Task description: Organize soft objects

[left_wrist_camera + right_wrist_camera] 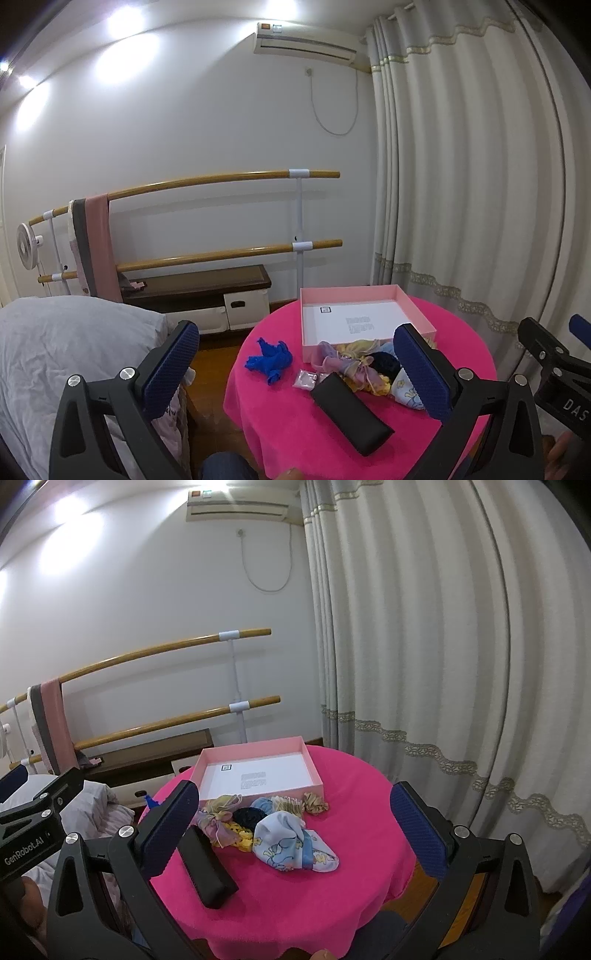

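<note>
A round table under a pink cloth [288, 428] [354, 775] carries an open pink box [406, 295] [314, 771] with a white floor. In front of the box lies a heap of soft things: pastel scrunchies [332, 360] [216, 821], a dark knitted piece [384, 363] [249, 816], a light blue printed sock [291, 842] [404, 391] and a beige scrunchie [314, 802]. A blue lace cloth [271, 360] lies apart to the left. My left gripper [297, 369] and right gripper [295, 832] both hover open above the table, holding nothing.
A black oblong case [351, 413] [207, 867] and a small clear packet [306, 379] lie on the cloth. A bed with grey bedding [66, 350] stands left. Behind are a wooden double rail [221, 254], a low bench [199, 286] and curtains [461, 184].
</note>
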Available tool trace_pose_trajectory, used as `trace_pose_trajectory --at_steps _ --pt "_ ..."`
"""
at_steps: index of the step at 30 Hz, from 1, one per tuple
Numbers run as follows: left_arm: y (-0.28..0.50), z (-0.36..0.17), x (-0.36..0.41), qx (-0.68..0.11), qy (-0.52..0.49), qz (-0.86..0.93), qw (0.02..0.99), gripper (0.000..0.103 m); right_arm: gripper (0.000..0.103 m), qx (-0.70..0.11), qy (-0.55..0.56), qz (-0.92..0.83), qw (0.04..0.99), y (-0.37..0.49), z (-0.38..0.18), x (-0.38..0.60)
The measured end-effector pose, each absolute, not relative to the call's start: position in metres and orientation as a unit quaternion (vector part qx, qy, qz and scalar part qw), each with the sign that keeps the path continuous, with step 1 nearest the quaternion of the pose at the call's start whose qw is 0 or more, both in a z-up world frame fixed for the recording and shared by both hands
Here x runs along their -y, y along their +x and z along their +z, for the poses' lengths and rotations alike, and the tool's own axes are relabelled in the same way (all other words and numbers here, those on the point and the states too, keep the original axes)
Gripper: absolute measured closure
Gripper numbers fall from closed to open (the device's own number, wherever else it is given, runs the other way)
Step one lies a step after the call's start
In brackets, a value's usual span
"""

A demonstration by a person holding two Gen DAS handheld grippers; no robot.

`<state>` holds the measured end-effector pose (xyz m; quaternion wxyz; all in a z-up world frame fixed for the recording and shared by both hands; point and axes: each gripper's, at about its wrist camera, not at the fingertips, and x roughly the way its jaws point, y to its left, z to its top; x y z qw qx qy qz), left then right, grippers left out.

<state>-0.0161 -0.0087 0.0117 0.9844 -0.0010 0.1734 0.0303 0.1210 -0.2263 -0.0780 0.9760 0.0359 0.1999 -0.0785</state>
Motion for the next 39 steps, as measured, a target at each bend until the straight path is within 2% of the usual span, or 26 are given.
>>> trace_pose_trajectory --at_steps 39 --pt "-0.008 -0.005 0.011 -0.162 0.000 0.036 0.986 0.000 0.000 -0.189 0.017 -0.083 0.978 0.125 -0.085 0.222"
